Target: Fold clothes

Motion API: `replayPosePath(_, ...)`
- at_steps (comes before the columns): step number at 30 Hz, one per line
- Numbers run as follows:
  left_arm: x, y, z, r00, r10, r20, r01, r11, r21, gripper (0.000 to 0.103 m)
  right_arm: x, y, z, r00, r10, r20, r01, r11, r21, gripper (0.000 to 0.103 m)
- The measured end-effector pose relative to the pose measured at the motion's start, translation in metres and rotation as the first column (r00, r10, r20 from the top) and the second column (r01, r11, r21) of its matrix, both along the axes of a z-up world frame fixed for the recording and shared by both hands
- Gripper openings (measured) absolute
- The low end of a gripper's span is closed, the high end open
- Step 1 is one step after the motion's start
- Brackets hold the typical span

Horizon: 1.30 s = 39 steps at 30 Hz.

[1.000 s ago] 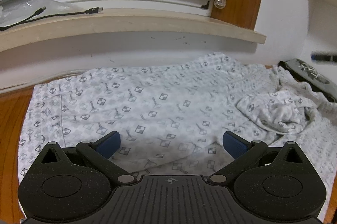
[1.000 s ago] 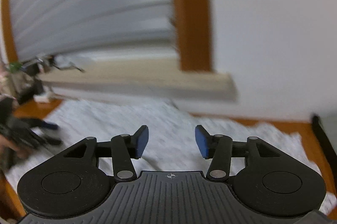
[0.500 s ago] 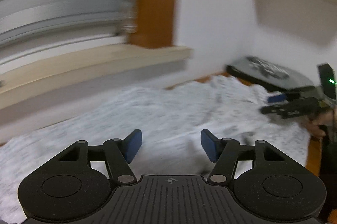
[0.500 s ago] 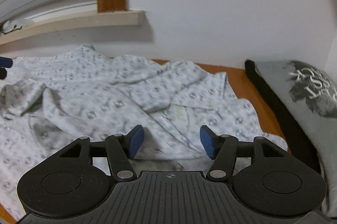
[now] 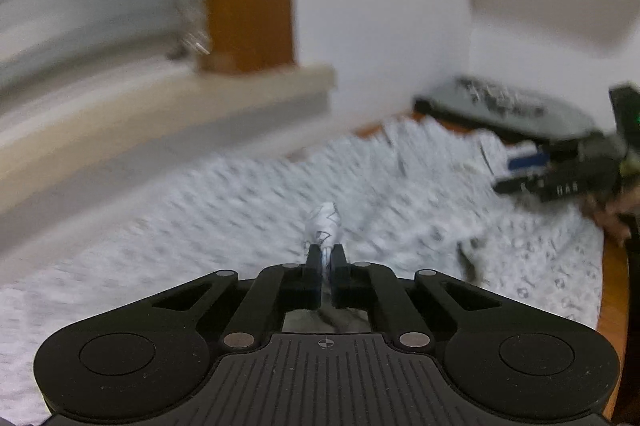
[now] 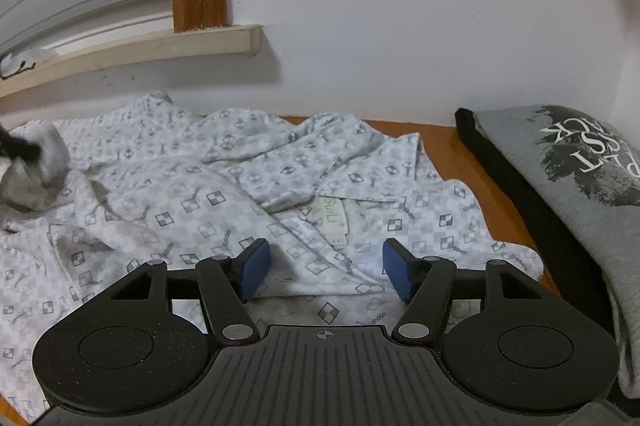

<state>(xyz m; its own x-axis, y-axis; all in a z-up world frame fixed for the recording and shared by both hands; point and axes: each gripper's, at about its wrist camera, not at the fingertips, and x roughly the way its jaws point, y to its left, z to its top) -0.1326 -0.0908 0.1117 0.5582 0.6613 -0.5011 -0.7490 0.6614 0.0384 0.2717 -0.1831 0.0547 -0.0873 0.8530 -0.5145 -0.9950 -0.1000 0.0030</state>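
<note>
Under the window sill [image 6: 132,49], the patterned garment [image 6: 192,201] lies rumpled across the wooden tabletop [image 6: 448,145]. Your left gripper [image 5: 326,260] has just snapped shut on a pinch of its cloth (wide open a second ago); your right gripper [image 6: 326,272] is opening, nothing gripped, so the fold can begin.

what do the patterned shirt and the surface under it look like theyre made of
Shirt: thin woven cloth, likely cotton, matte; it creases and drapes softly. Surface: looks like wood or wood laminate, smooth orange-brown with a slight sheen; no grain is clear.
</note>
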Motion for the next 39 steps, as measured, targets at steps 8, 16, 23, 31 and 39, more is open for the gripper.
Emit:
replayPosePath(8,-0.116,-0.026,0.046,0.984,0.11,0.139,-0.121,0.99,0.078,0.004,0.011,-0.009,0.005,0.997,-0.046,-0.059,0.049,0.997,0.052,0.062)
replayPosePath(16,-0.155,-0.044,0.022,0.976,0.157,0.148,-0.156,0.988,-0.015,0.005,0.015,-0.011,0.004,0.996,-0.05,-0.078,0.055,0.997,0.063,0.062)
replayPosePath(23,-0.177,-0.046,0.009,0.955,0.216,0.201,-0.199,0.975,-0.102,0.063,0.013,-0.012,0.004,0.996,-0.048,-0.077,0.053,0.997,0.058,0.063)
replayPosePath(31,-0.194,-0.044,0.007,0.939,0.234,0.251,-0.196,0.966,-0.17,0.074,0.014,-0.011,0.005,0.996,-0.048,-0.075,0.052,0.997,0.055,0.064)
replayPosePath(39,-0.169,-0.033,-0.008,0.945,0.197,0.262,-0.14,0.965,-0.223,0.047,0.013,-0.017,0.007,0.996,-0.036,-0.079,0.042,0.996,0.083,0.068)
